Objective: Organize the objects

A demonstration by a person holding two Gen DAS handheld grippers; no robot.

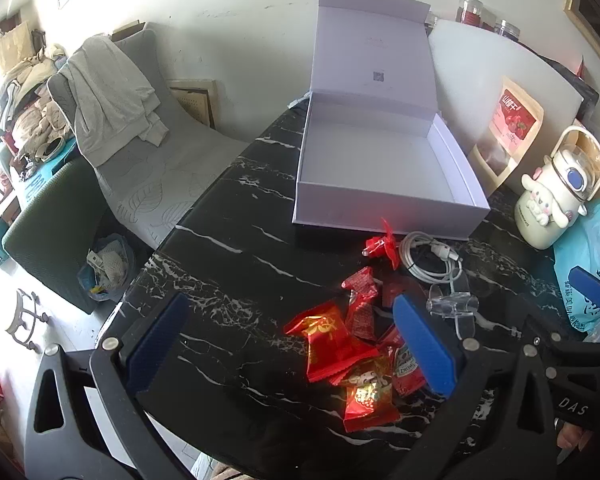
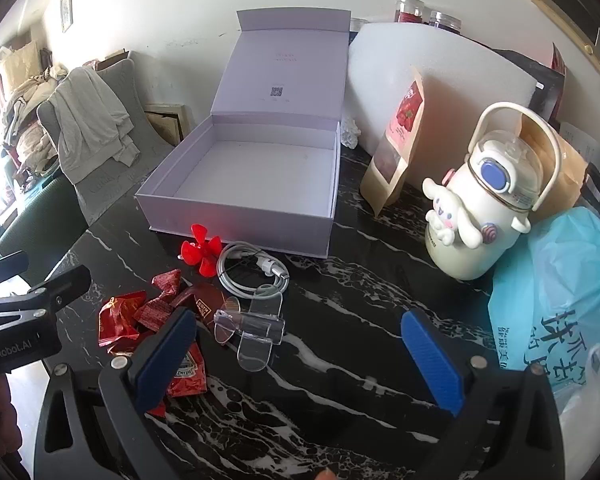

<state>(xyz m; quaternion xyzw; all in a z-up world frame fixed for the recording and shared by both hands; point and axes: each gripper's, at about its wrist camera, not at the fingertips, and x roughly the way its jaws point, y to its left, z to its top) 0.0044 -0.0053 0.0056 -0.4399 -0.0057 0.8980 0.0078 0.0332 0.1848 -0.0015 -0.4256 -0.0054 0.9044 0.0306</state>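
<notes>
Black marble table (image 1: 228, 264), left gripper (image 1: 288, 344) spread wide with nothing held, red snack packets (image 1: 332, 344) just before the open white box (image 2: 252, 184), red flower (image 2: 199, 254), coiled cable (image 2: 252, 272), clear stand (image 2: 252, 328) nearer than box, right gripper (image 2: 300, 360) agape and empty, cream bottle (image 2: 476, 216) right of box

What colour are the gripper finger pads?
Blue, on both the left gripper and right gripper; clearest in the right wrist view.

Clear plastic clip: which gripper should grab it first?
Probably right. The right gripper is open, with the clear plastic clip just ahead between its fingers. The left gripper, also open, frames the red snack packets.
</notes>
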